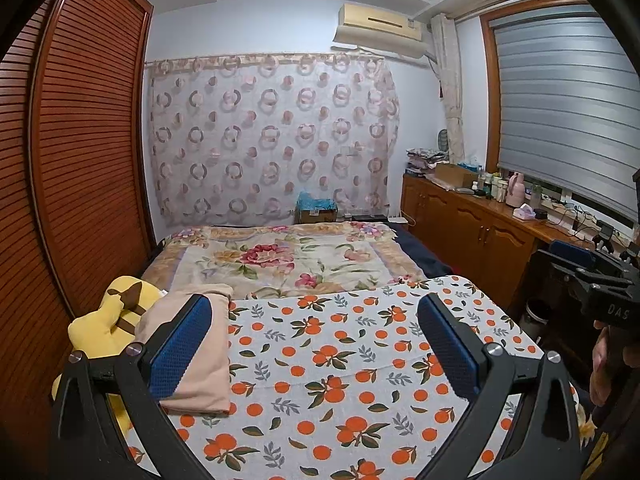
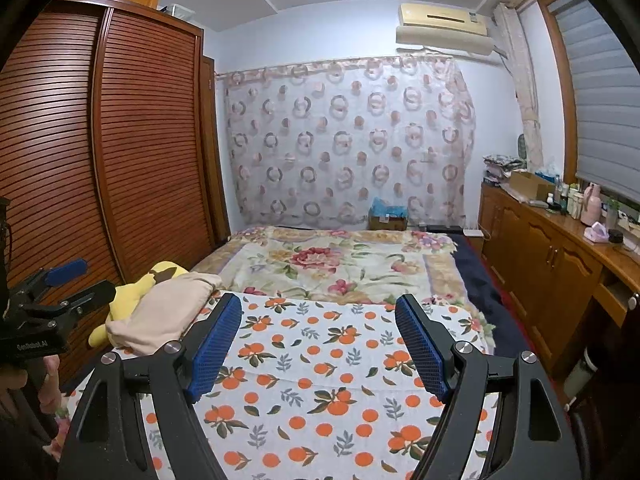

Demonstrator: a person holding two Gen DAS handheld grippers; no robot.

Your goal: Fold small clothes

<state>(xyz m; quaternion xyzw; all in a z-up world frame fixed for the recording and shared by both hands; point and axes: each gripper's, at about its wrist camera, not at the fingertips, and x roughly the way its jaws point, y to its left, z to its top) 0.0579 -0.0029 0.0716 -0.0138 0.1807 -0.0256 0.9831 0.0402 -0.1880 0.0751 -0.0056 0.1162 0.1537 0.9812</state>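
A folded beige garment point(image 1: 196, 356) lies at the left edge of the orange-print cloth point(image 1: 340, 360), partly behind my left finger. It also shows in the right wrist view point(image 2: 160, 312), left of my right gripper. My left gripper point(image 1: 314, 344) is open and empty above the cloth, its left pad point(image 1: 180, 348) over the garment. My right gripper point(image 2: 320, 344) is open and empty above the orange-print cloth point(image 2: 320, 380). Each gripper shows at the edge of the other's view: the right gripper point(image 1: 600, 280) and the left gripper point(image 2: 52, 292).
A yellow plush toy point(image 1: 108, 320) lies beside the garment at the left. A floral blanket point(image 1: 280, 260) covers the bed beyond. A slatted wooden wardrobe point(image 1: 80, 140) stands on the left. A wooden cabinet point(image 1: 472, 220) with bottles runs along the right.
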